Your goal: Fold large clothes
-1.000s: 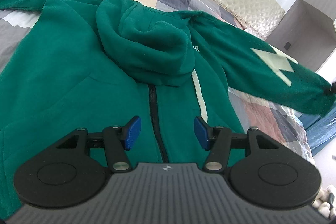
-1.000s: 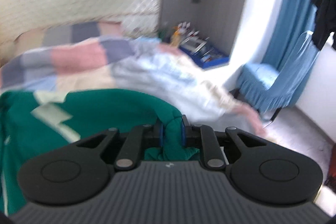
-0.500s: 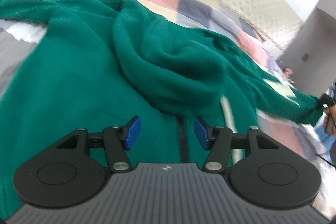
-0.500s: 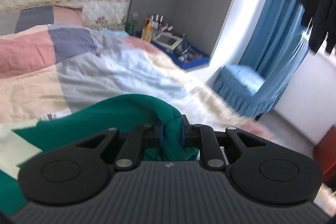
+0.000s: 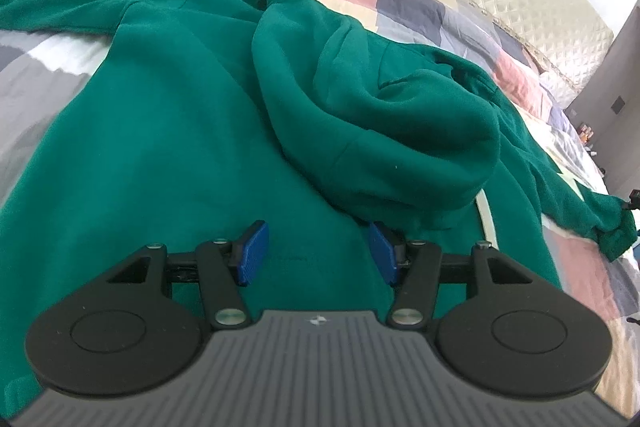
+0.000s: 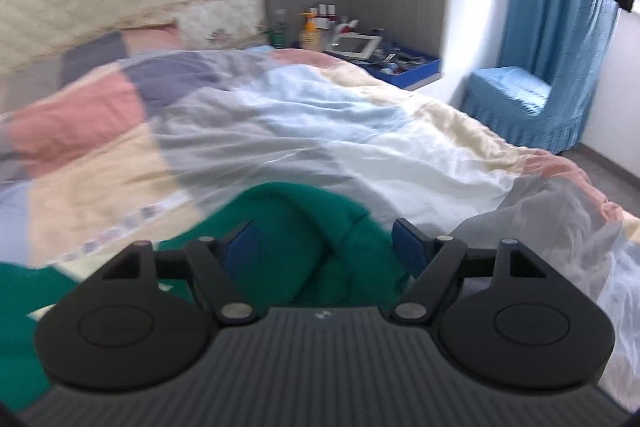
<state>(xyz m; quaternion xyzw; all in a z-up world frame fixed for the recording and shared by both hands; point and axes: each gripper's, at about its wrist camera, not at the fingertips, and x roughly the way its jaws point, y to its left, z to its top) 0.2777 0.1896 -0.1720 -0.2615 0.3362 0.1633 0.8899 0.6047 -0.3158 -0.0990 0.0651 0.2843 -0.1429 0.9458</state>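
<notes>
While the left tool (image 5: 318,253) hovers released over the chest of the green hoodie (image 5: 168,131), the right tool (image 6: 320,247) has just been opening, its pads now clear of the sleeve cuff (image 6: 312,223) lying between them. Spread face-up across the bed (image 6: 360,131), hood (image 5: 384,131) flopped forward, the fleece looks soft, limp and light; cuffs, hem corners and shoulder seams offer the firmest holds.

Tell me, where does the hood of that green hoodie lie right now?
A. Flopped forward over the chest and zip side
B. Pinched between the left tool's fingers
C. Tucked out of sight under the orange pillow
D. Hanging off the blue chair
A: in the left wrist view the hood lies bunched on the front of the green hoodie, covering the top of its pale stripe.
</notes>
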